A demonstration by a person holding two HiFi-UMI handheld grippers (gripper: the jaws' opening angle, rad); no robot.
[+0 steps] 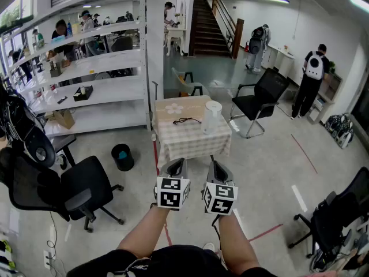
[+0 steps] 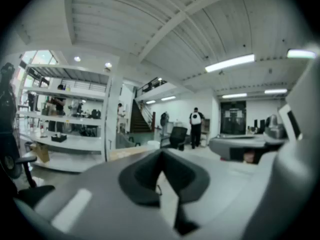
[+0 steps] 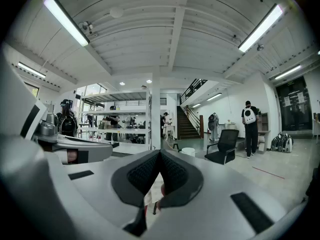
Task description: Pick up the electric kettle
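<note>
The electric kettle [image 1: 213, 116] stood upright, white and lidded, on the right half of the small table [image 1: 193, 145] with the checked cloth, close to that table's right edge. Just beside it, toward the middle of the cloth, lay a loose black cable [image 1: 186, 120]; whether it ran to the kettle could not be made out. A black office chair [image 1: 262, 91] sat beyond the table on the right, well apart from it.

And here were the tongs, side by side, nearly level and short of the table's near edge: the left gripper [image 1: 177, 164] had its jaws pressed together with nothing in them, and the right gripper [image 1: 217, 165] had its jaws closed too, equally empty. Neither touched anything.

So the approach was only beginning, by the look of it. To do it well, the right gripper seemed the natural choice, since the kettle stood on its side. Its jaws would need to spread before arriving, not at the kettle. The handle could not be seen from here, so finding it first was the sound move. Coming in from the right would keep clear of the cable, and a straight, steady lift would stop the cloth dragging.
</note>
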